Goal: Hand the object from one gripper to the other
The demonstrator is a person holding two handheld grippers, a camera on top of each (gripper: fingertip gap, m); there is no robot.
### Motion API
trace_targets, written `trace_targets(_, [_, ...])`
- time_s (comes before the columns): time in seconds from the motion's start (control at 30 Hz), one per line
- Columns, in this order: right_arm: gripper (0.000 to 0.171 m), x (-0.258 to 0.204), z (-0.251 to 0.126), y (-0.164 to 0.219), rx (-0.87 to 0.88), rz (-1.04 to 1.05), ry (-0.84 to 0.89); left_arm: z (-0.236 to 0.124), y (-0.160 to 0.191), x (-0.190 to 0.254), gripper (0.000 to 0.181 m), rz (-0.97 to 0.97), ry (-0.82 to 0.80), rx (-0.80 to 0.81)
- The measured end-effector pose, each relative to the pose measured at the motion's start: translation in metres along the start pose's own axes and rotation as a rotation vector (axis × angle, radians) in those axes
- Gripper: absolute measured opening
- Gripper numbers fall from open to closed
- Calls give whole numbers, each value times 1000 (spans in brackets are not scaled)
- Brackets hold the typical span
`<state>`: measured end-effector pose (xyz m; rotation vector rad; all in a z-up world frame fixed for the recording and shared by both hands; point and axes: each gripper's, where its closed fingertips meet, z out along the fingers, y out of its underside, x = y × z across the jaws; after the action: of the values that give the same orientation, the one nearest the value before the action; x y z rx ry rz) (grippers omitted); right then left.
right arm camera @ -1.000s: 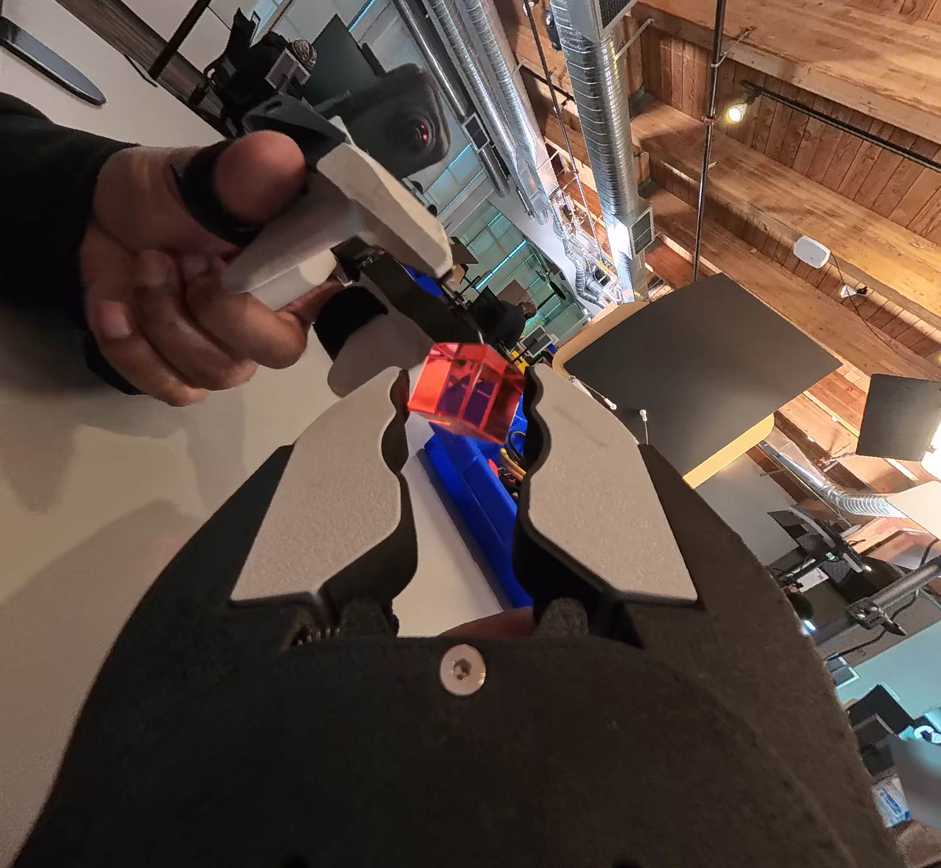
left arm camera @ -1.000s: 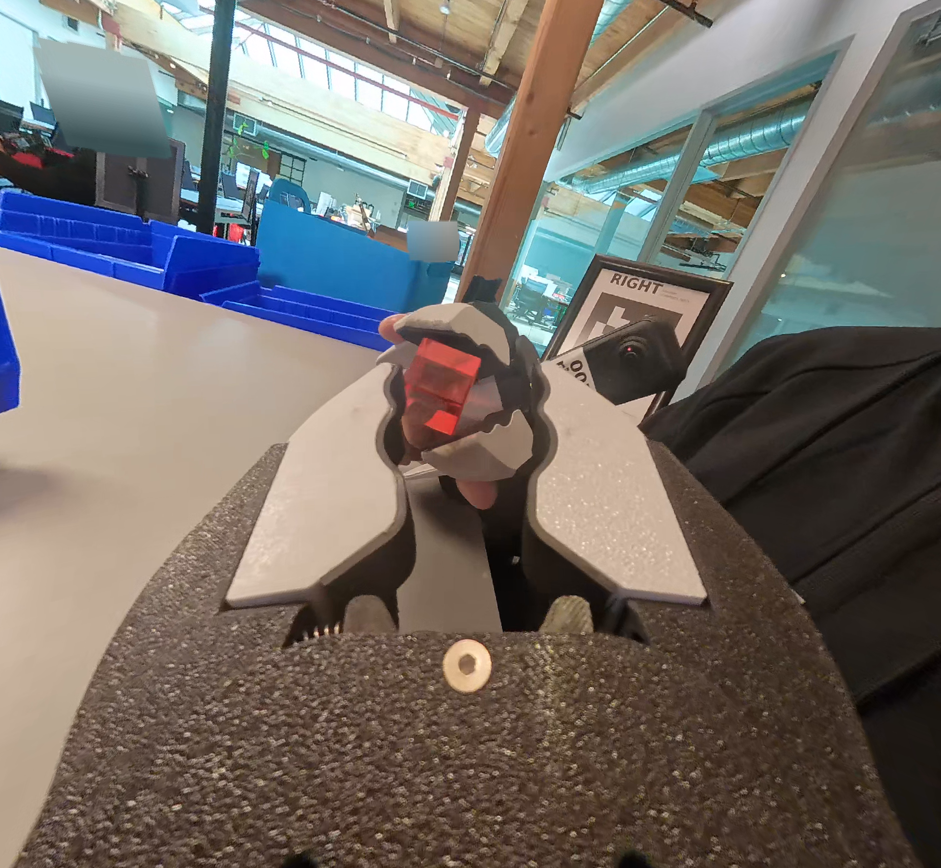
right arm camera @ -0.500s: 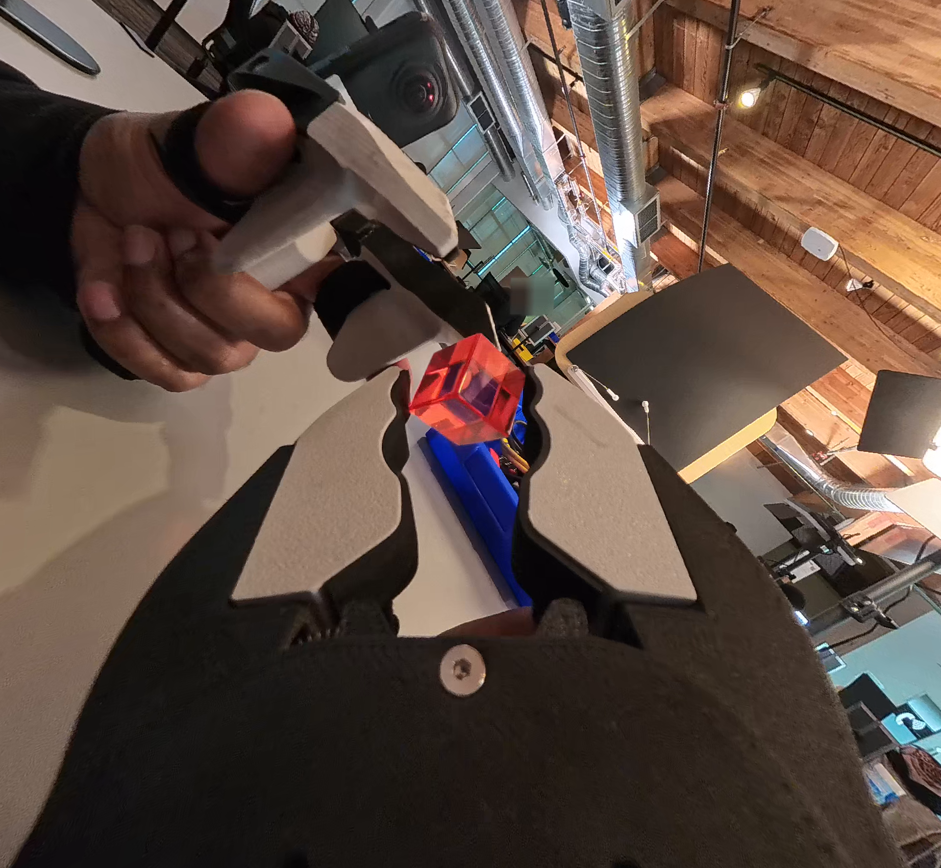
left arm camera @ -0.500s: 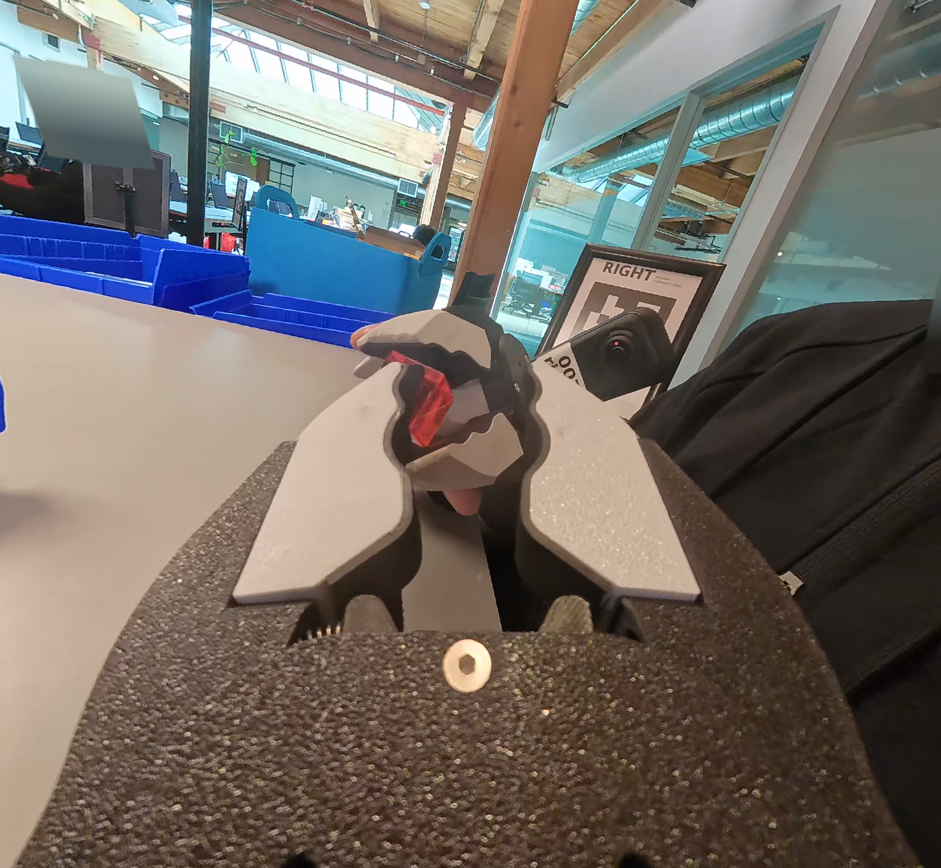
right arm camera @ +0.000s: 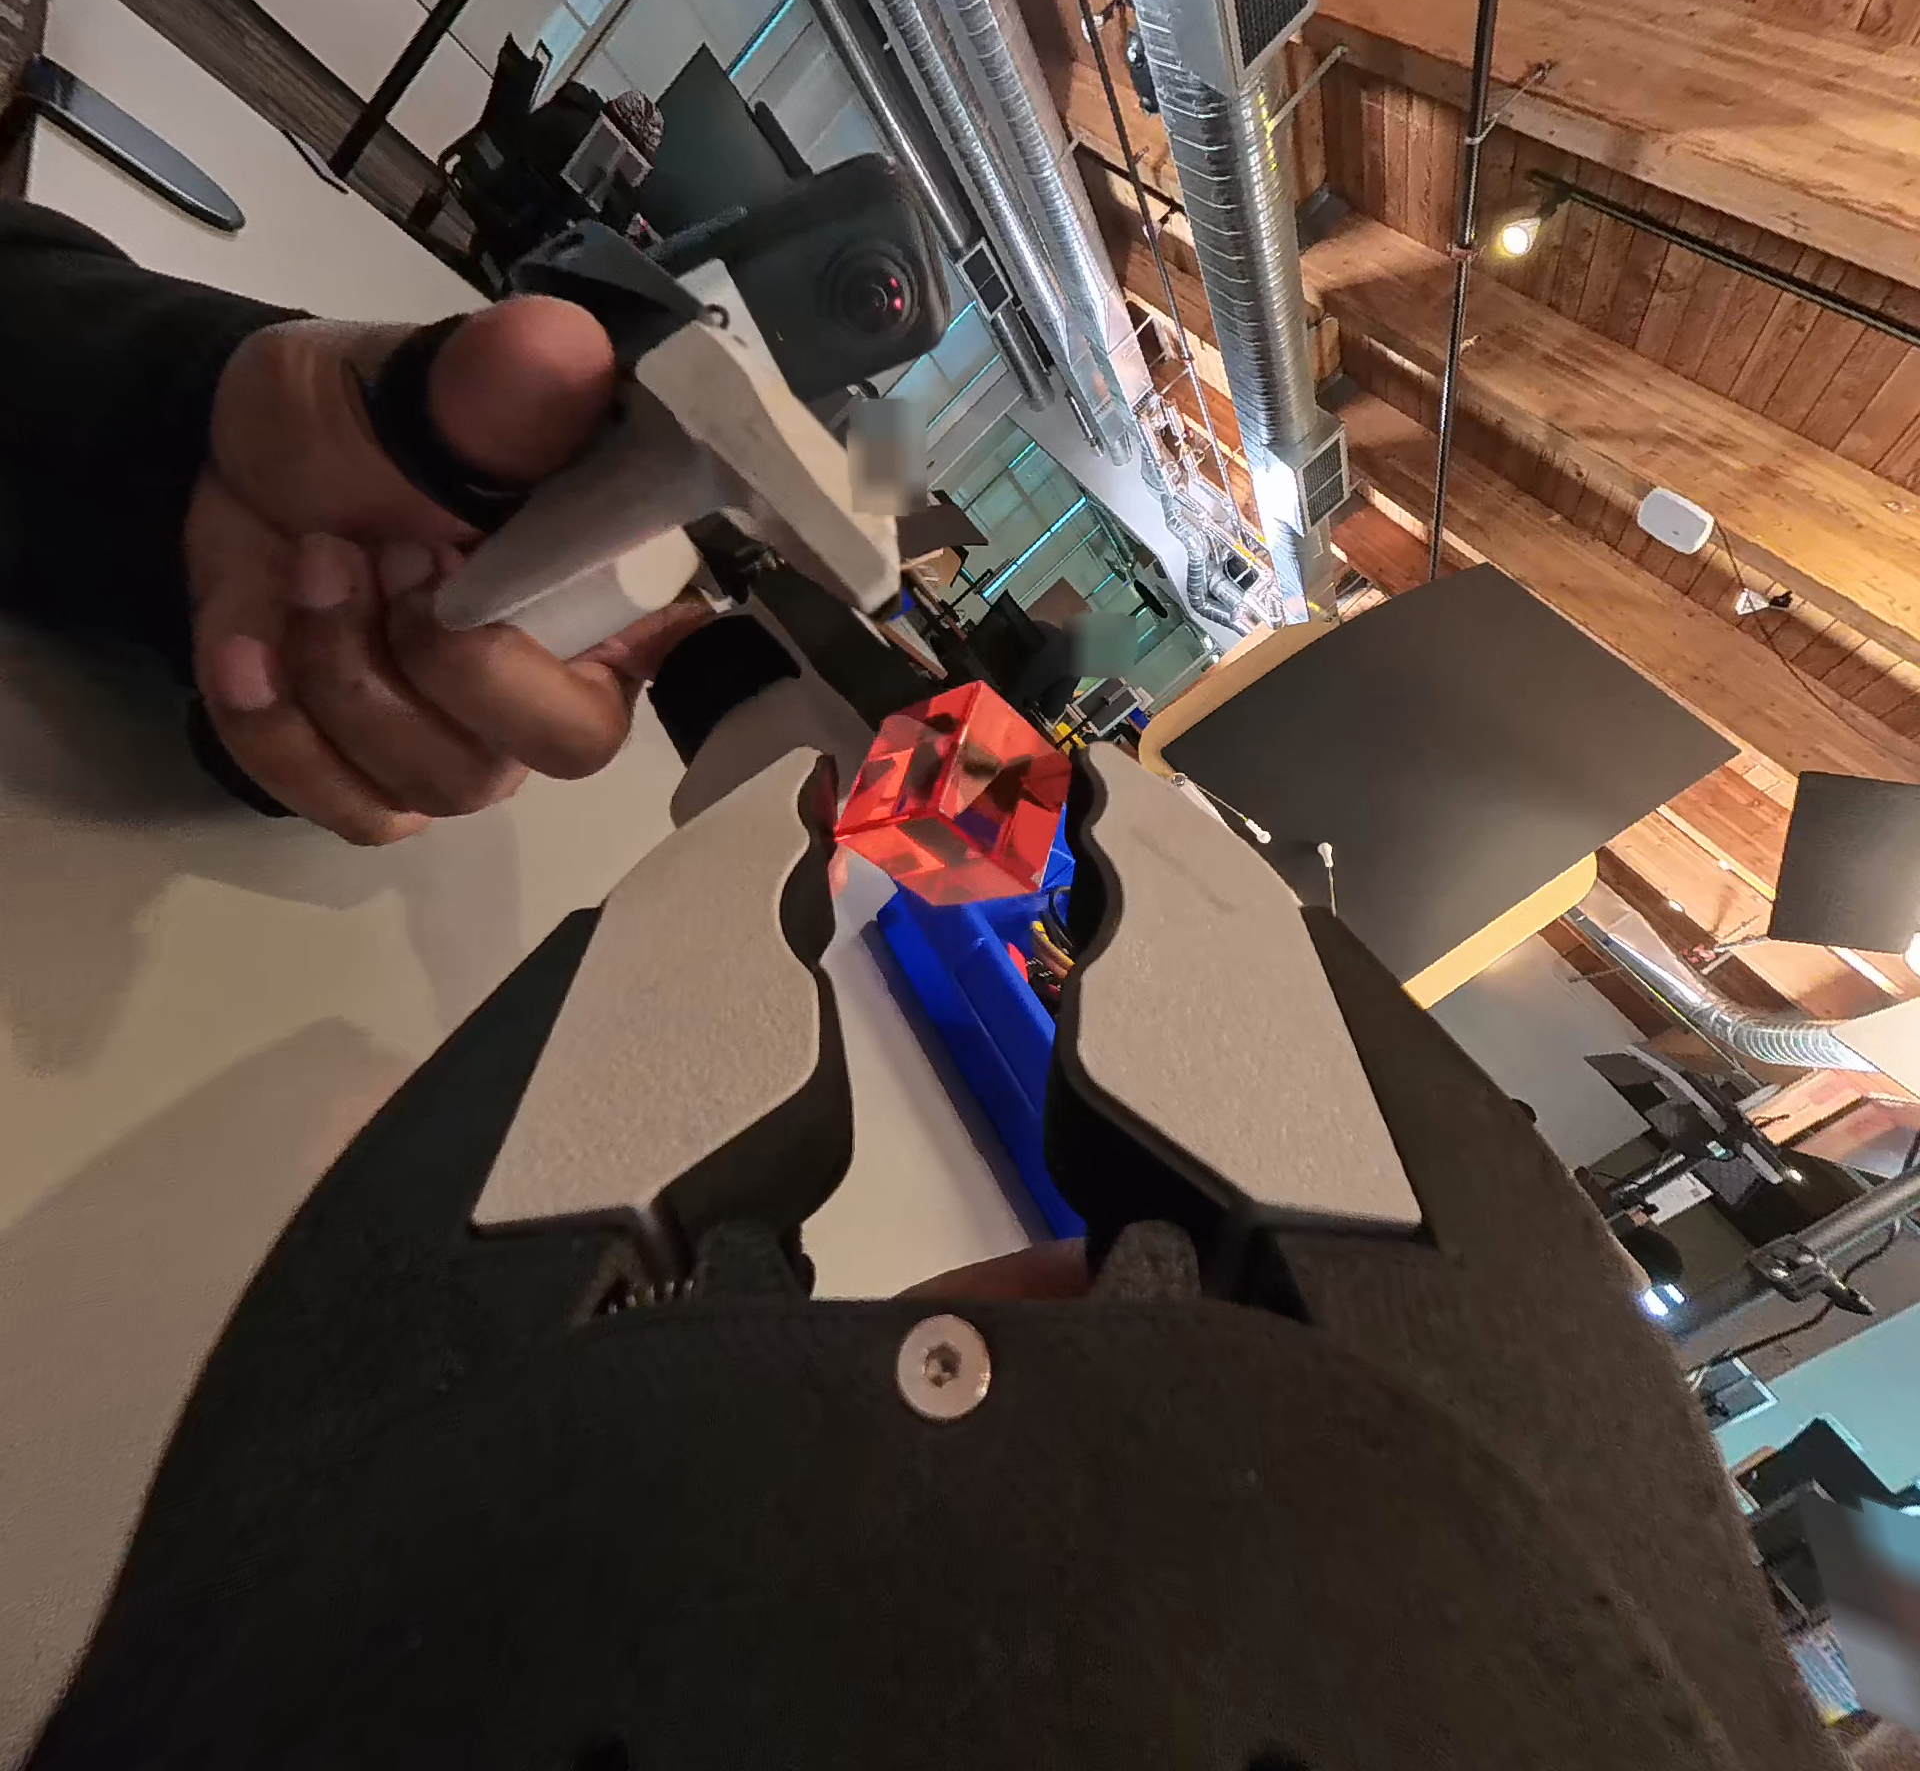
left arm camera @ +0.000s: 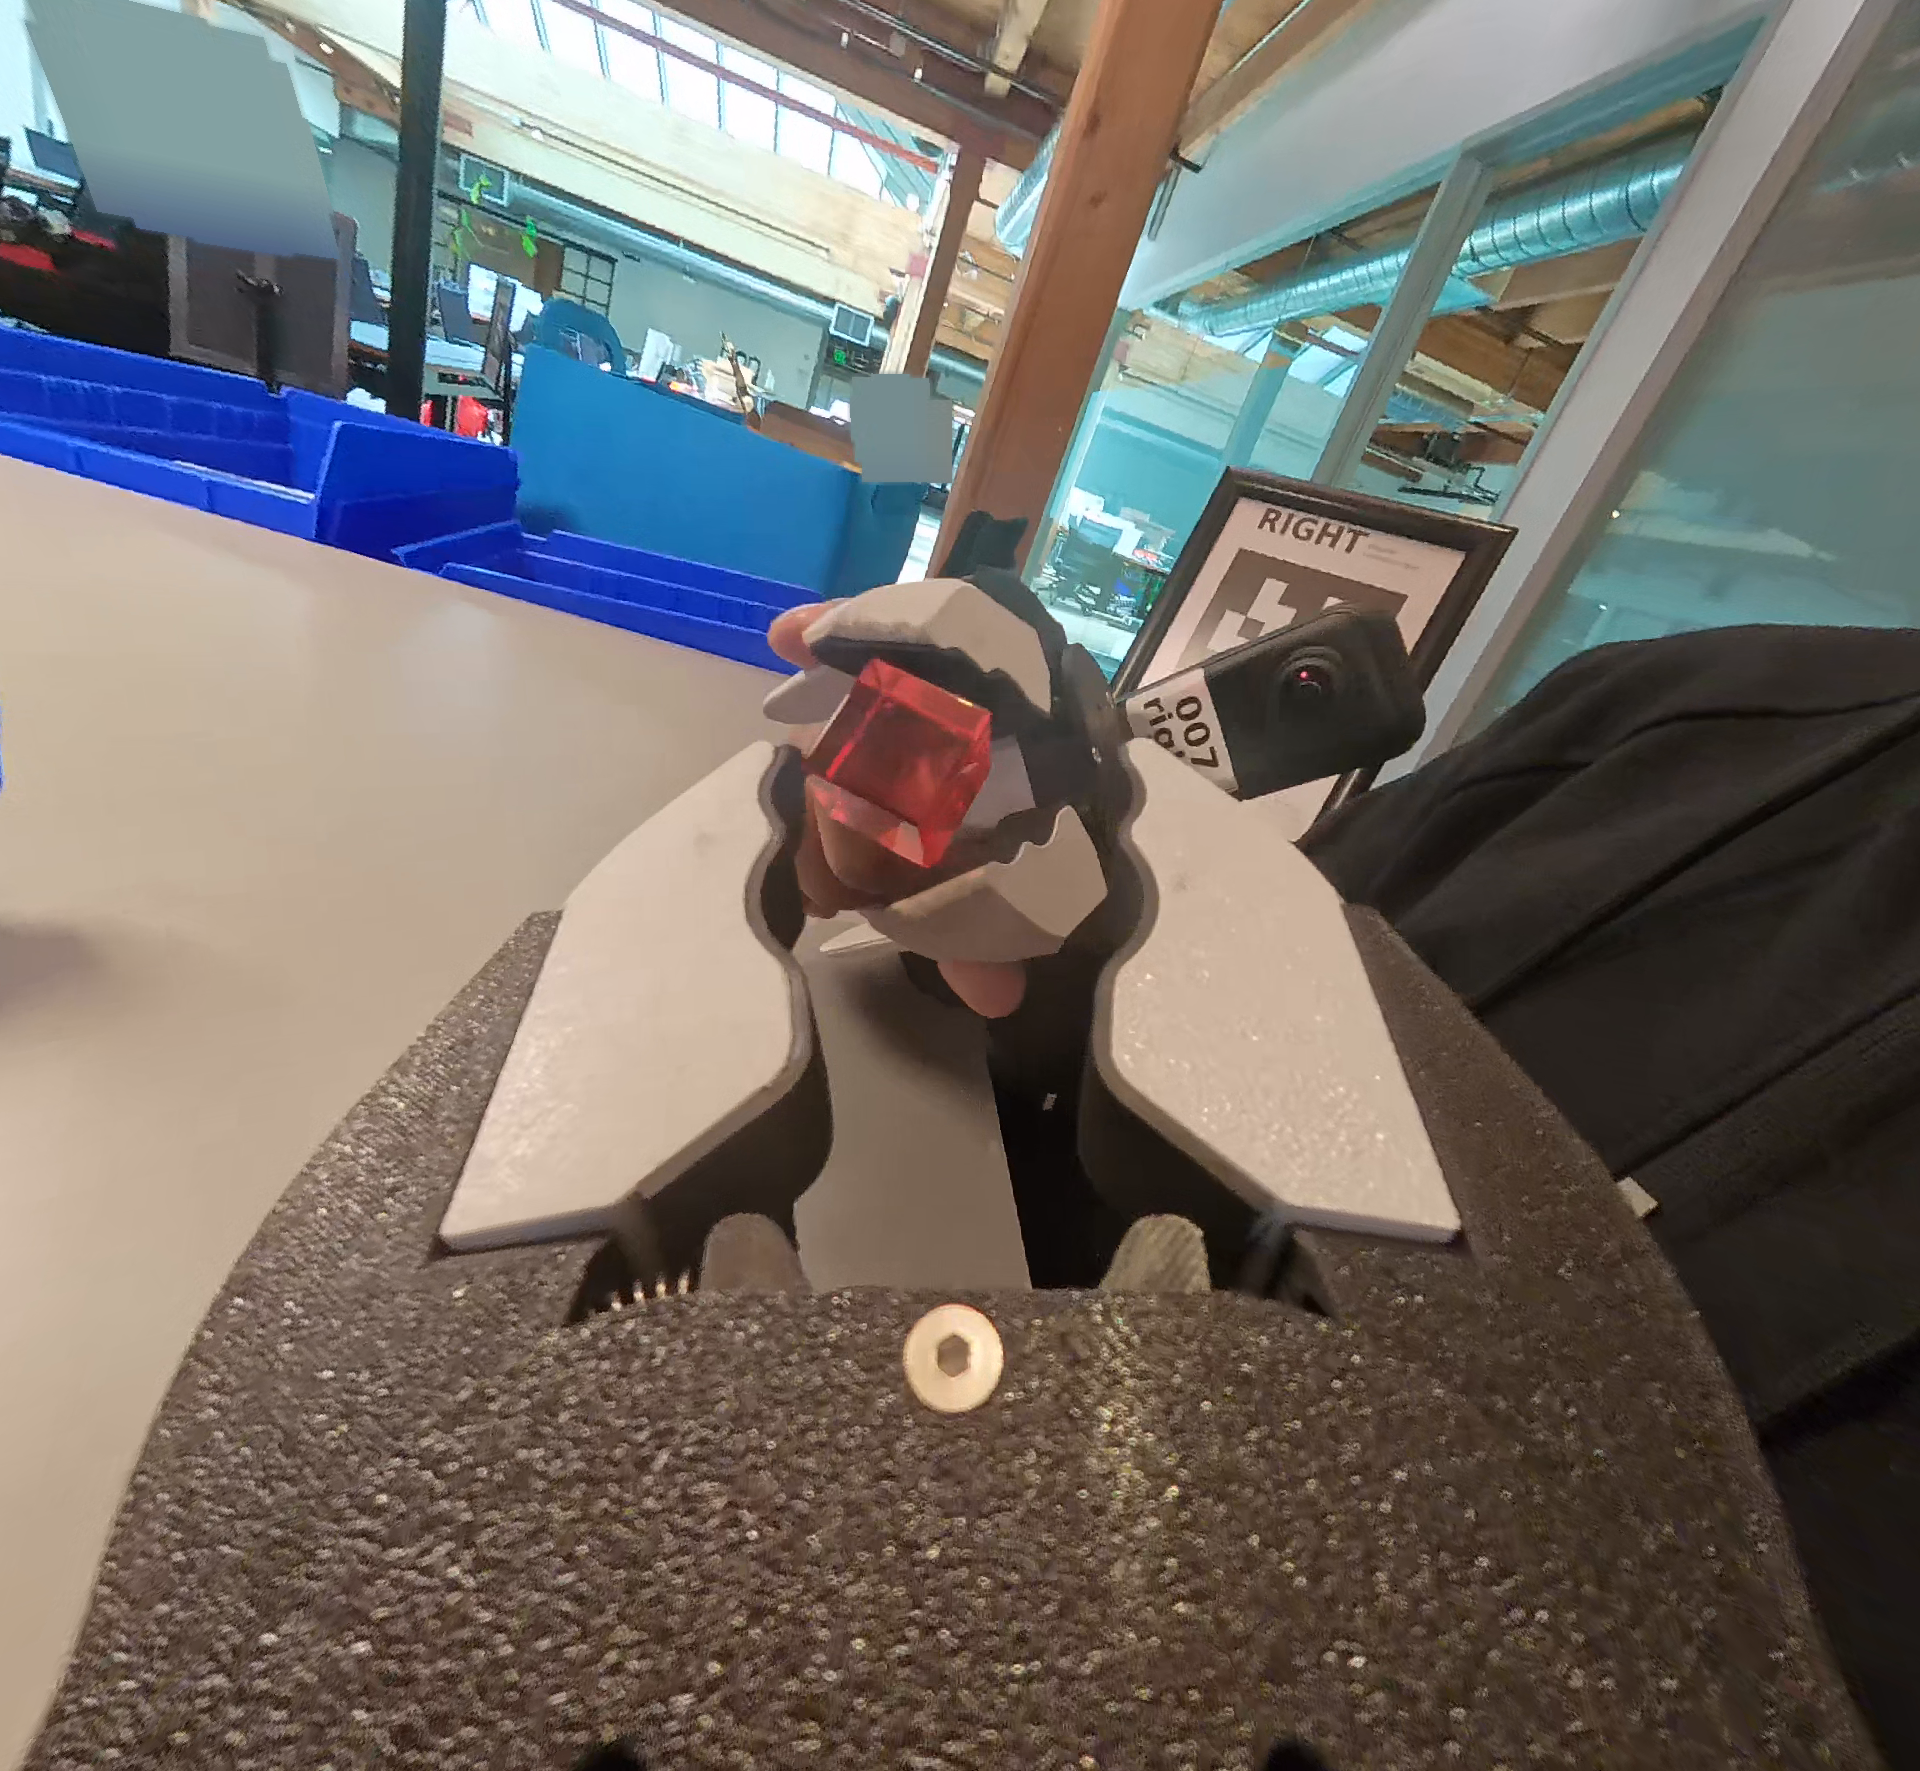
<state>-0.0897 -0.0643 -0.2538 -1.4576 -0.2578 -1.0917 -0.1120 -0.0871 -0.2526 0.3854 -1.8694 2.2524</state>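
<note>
Right gripper (right arm camera: 951, 817), clamped on the red cube (right arm camera: 954, 799), has rolled it squarer between the left gripper's (left arm camera: 951, 817) parted fingers, readying the handover.

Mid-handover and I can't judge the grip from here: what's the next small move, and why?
Probably close the left gripper slowly on the red cube. Its jaws stand open on either side of the cube, which sits at their tips and nearer one finger, while the right gripper is clamped on it. The right should let go only once the left has a hold.
</note>
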Motion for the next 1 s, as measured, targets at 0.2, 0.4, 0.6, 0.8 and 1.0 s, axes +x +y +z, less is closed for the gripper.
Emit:
trace_targets(0.2, [42, 5, 0, 3, -11, 19, 18, -5, -9, 5, 49, 31, 15, 52])
trace_targets(0.4, [42, 5, 1, 6, -27, 16, 19, -5, -11, 10, 47, 55, 35, 58])
trace_targets(0.6, [42, 3, 2, 6, -35, -4, 14, -5, -12, 13, 47, 83, 44, 66])
trace_targets(0.8, [42, 3, 0, 2, -5, 3, 12, -6, -10, -4, 52, 17, -28, 54])
trace_targets(1.0, [42, -8, -5, -14, 91, 18, -60, 1, 8, -4, 53, -34, 0, -41])
